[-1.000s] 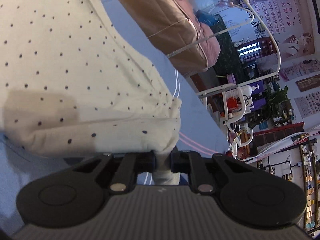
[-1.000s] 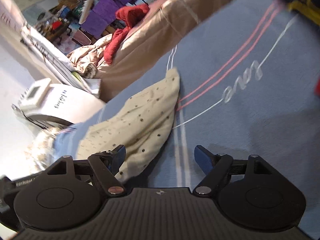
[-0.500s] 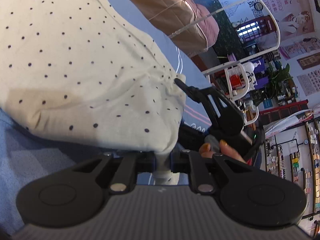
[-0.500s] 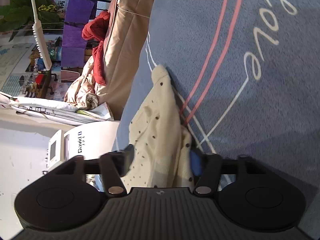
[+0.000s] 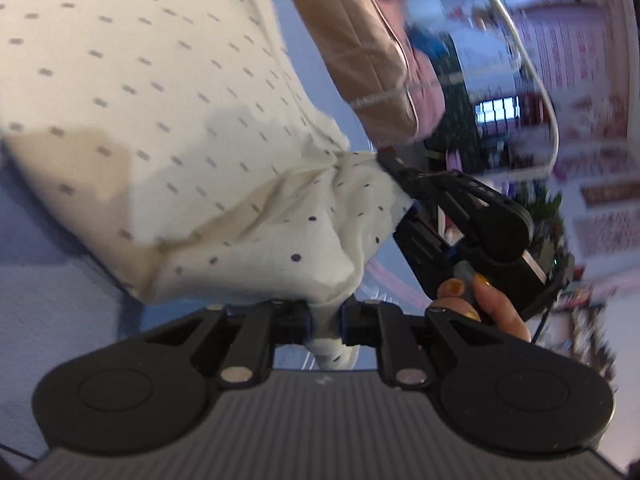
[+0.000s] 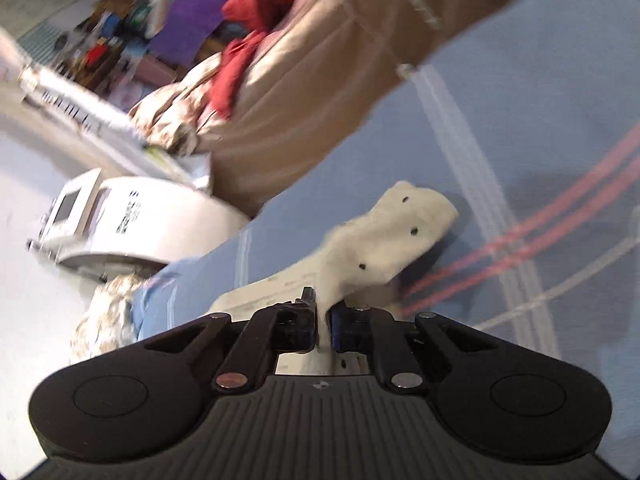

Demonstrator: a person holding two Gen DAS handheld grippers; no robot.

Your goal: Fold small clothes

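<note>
A cream garment with small dark dots (image 5: 168, 128) hangs lifted over the blue sheet (image 5: 48, 304). My left gripper (image 5: 324, 322) is shut on a bunched corner of it at the bottom of the left wrist view. In that same view the right gripper (image 5: 390, 166) bites another corner to the right, held by a hand (image 5: 476, 304). In the right wrist view my right gripper (image 6: 322, 324) has its jaws closing, pads pressed on the garment's (image 6: 384, 248) edge, the cloth sticking out beyond the fingers.
A tan quilt (image 6: 328, 80) with a red cloth (image 6: 244, 44) on it lies along the far side of the blue sheet (image 6: 560, 120). A white machine (image 6: 120, 224) stands off the bed's edge. White and pink stripes (image 6: 560, 208) run across the sheet.
The right gripper came in from open over the sheet and closed on the garment's free corner. The garment is now pulled taut between both grippers, and both views have swung.
</note>
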